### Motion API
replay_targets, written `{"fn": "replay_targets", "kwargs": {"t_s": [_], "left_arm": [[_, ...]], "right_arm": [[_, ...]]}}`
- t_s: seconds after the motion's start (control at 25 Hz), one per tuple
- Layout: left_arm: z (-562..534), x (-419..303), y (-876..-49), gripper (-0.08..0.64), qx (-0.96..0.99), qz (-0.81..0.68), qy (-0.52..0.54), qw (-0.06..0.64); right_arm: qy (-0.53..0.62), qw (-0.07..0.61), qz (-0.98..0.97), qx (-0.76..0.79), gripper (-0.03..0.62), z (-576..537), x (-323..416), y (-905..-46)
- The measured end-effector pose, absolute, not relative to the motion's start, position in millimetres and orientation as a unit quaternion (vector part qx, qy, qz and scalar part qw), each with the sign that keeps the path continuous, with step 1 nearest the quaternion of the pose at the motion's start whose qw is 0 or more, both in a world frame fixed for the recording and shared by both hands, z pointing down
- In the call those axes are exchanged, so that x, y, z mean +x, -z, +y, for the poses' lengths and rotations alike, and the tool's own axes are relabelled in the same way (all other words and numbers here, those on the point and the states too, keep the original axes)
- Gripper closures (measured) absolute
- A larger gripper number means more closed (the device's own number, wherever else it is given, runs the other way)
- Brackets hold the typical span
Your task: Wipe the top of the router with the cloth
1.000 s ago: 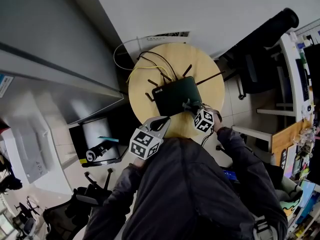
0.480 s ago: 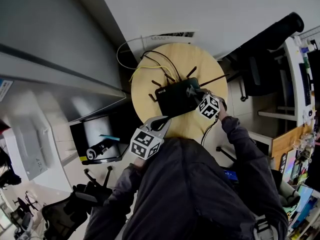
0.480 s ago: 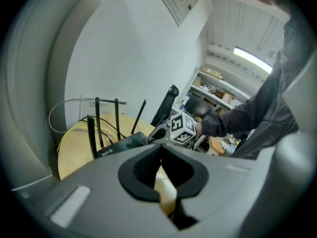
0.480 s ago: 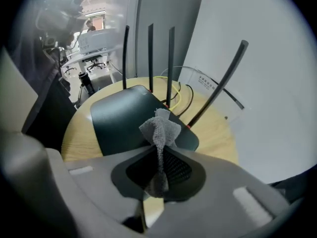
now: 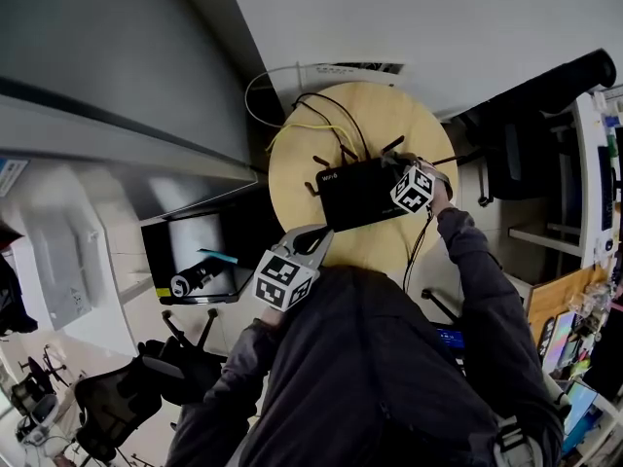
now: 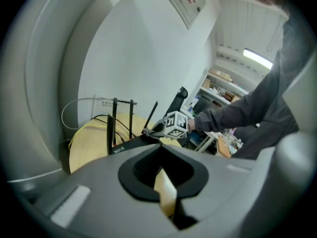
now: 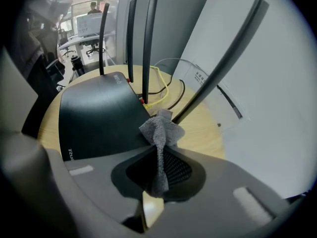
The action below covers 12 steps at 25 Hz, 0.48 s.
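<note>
— What have you got in the tongs?
— My right gripper (image 7: 157,163) is clamped on the grey cloth (image 7: 159,132). A crumpled tuft sticks out past the jaws, at the far right edge of the black router (image 7: 96,110), next to the foot of one of its antennas (image 7: 147,48).
— And the other one?
— My left gripper (image 6: 166,195) has its jaws together with nothing between them. It sits at the near edge of the round wooden table (image 5: 292,178), short of the router.
— Where's the router itself?
— In the middle of the table, flat, with its antennas standing up (I count four in the right gripper view). Yellow and black cables (image 5: 316,125) run off behind it.
— Any bins or boxes with things in them?
— Only a dark recess left of the table, with a dark cylinder (image 5: 185,282) lying in it. It's too small for me to say what it is.
— Anything hidden?
— In the head view my right gripper covers the cloth. Whether the tuft actually touches the router, I can't tell.
</note>
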<state>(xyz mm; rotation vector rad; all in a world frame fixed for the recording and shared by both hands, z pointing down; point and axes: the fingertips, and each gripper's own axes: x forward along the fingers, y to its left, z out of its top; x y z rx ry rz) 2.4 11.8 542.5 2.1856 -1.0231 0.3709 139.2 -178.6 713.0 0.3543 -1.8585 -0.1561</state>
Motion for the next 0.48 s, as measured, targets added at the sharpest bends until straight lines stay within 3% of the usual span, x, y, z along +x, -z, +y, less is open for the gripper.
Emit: {"fn": "replay_targets", "kwargs": {"t_s": [0.48], "left_arm": [[11,16,-542,0.560,0.856,-0.365,-0.148,0.334]], "right_arm": [[0.037,0.577,-0.806,0.127,0.565,-107,166,-713]]}}
